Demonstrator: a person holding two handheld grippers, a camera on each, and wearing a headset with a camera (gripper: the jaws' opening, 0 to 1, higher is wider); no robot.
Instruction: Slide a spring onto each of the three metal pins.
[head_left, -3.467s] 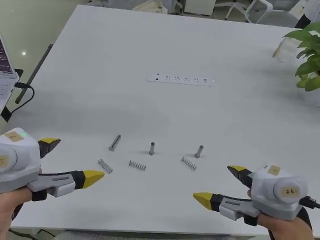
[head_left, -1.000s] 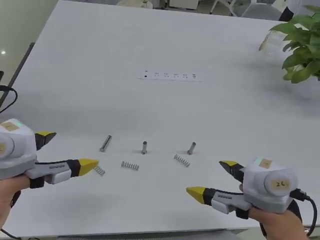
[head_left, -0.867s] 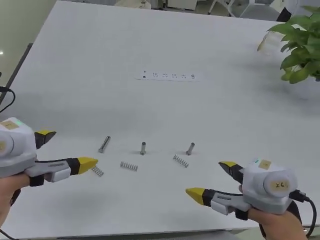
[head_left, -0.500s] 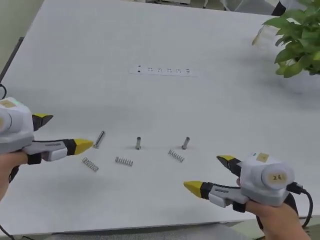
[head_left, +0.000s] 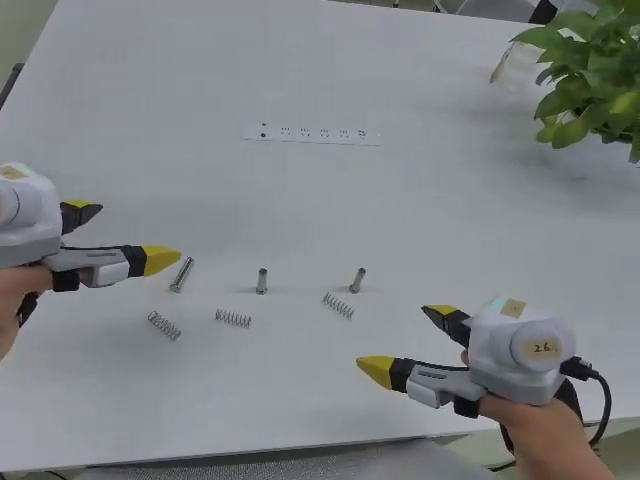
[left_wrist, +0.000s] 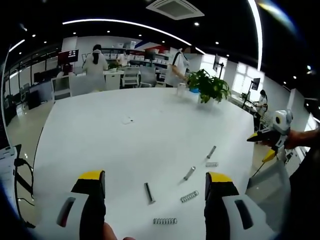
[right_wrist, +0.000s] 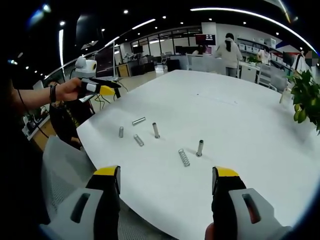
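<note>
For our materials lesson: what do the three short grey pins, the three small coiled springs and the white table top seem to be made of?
Short grey pins: likely metal, dull silvery sheen. Small coiled springs: probably steel wire, thin grey coils. White table top: matt, faintly grained, perhaps laminate; not certain.

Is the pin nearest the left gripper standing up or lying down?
Lying down: the pin lies flat on its side on the table.
</note>
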